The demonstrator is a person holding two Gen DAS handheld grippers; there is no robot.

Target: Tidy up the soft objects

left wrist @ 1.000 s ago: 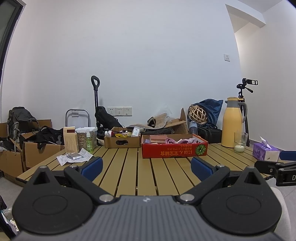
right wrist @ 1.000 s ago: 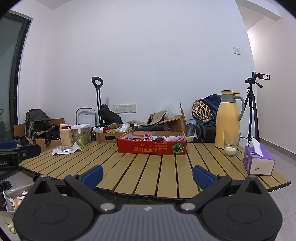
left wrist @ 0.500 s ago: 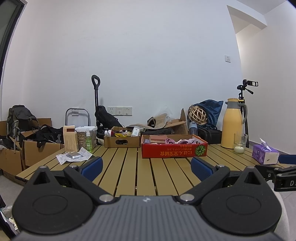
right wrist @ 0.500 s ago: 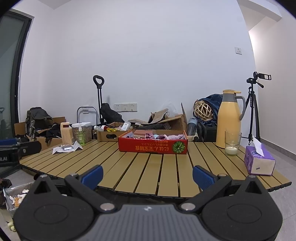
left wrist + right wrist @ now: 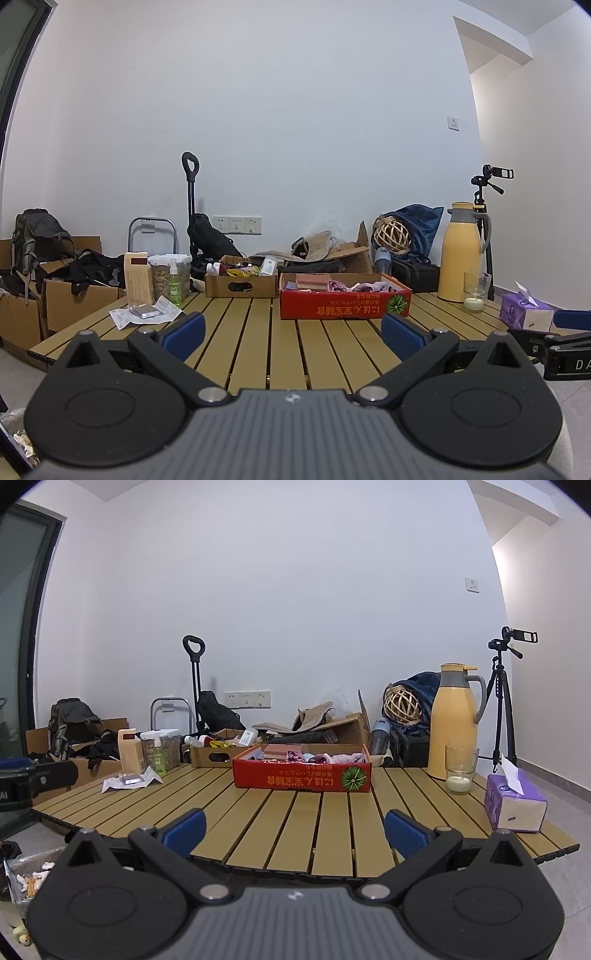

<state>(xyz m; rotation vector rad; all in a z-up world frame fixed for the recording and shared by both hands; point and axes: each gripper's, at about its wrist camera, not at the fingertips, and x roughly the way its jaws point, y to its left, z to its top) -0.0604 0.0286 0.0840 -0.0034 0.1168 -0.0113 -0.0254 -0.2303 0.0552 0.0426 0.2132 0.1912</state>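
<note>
Over the last second both wrist views have risen and drawn back slightly from the slatted yellow wooden table [image 5: 332, 812], so more of its near edge shows, while nothing on it has shifted. At the far left, a pale wooden upright box [image 5: 138, 277] and a green spray bottle [image 5: 173, 282] stand behind a crumpled white paper sheet with a grey packet on it [image 5: 146, 314]. Right of these sits a small brown cardboard box of bottles [image 5: 241, 286]. At the far centre is the shallow red cardboard tray [image 5: 301, 775], and the soft pink and purple cloth items [image 5: 317, 756] lie inside it. Further right stand a tall yellow thermos jug [image 5: 452, 722], a glass with a candle [image 5: 460, 770] and a purple tissue box [image 5: 515, 805]. The left gripper [image 5: 293, 326] and right gripper [image 5: 295, 827] both hover at the near edge with jaws wide and holding nothing. Soft things lying in the tray would fit either sorting yet to come or a finished job.
</note>
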